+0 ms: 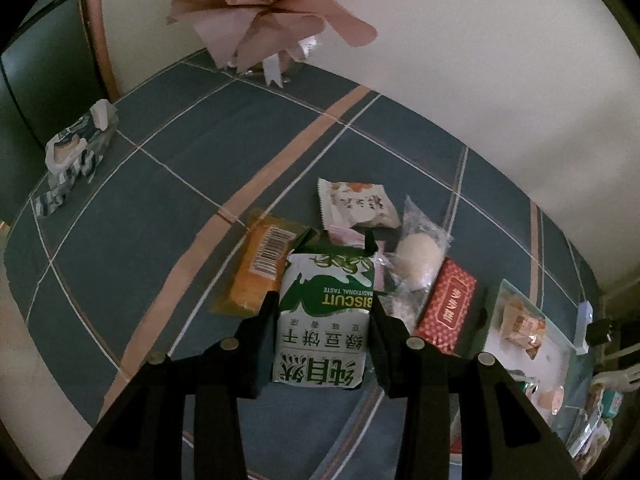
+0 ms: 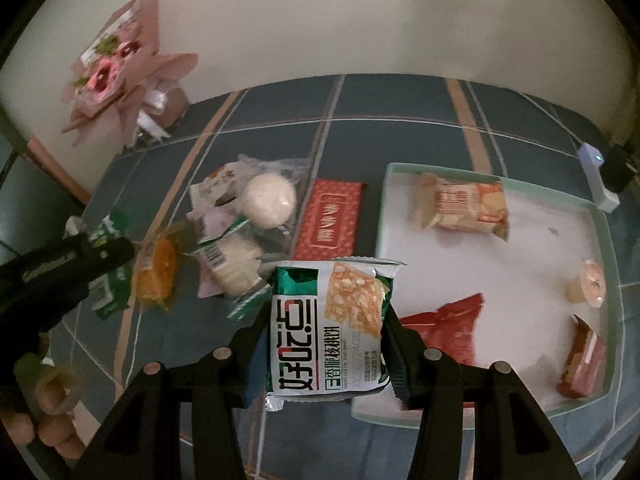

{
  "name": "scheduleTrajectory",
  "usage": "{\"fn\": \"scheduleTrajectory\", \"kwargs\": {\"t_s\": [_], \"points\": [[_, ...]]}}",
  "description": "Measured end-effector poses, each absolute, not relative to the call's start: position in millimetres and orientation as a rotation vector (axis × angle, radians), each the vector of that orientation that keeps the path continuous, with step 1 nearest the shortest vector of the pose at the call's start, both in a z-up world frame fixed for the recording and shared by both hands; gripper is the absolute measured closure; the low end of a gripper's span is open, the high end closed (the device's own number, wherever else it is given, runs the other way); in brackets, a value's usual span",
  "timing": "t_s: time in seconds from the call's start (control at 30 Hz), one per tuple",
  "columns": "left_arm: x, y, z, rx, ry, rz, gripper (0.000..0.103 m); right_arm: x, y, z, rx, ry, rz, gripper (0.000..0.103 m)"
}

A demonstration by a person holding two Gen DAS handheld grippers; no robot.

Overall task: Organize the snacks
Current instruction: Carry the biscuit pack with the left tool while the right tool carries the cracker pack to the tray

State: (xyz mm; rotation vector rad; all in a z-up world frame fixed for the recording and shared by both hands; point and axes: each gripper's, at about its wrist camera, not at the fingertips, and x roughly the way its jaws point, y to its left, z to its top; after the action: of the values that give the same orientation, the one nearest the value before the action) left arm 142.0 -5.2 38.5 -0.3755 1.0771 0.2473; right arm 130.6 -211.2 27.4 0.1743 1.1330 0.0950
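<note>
While both grippers hang above the blue plaid worktop, each one's got a packet pinched. The left gripper has its jaws clamped narrow on the sides of a green-and-white biscuit packet, lifted clear of the pile. The right gripper has its jaws squeezing a green-and-white walnut crisp packet, sitting just by the near-left corner of the tray.

Counting: one tray, with five snacks in it: a beige packet, a red wrapper, a reddish packet at the near-right corner, and a little jelly cup, plus... actually that's four I can make out. One red packet lies just left of the tray. The loose pile further left is a jumble, maybe five or six pieces, overlapping and blurry. One pink bouquet stands at the back, cut off at the top.
</note>
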Motion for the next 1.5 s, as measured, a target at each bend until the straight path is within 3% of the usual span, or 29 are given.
{"fn": "scheduleTrajectory", "kwargs": {"t_s": [0.87,1.5], "points": [[138,-171,38,-0.181,1.115,-0.073,0.060,109,-397,15,0.435,1.150,-0.224,0.050],[164,-227,-18,-0.052,1.179,-0.132,0.060,112,-406,-7,0.451,1.191,-0.210,0.050]]}}
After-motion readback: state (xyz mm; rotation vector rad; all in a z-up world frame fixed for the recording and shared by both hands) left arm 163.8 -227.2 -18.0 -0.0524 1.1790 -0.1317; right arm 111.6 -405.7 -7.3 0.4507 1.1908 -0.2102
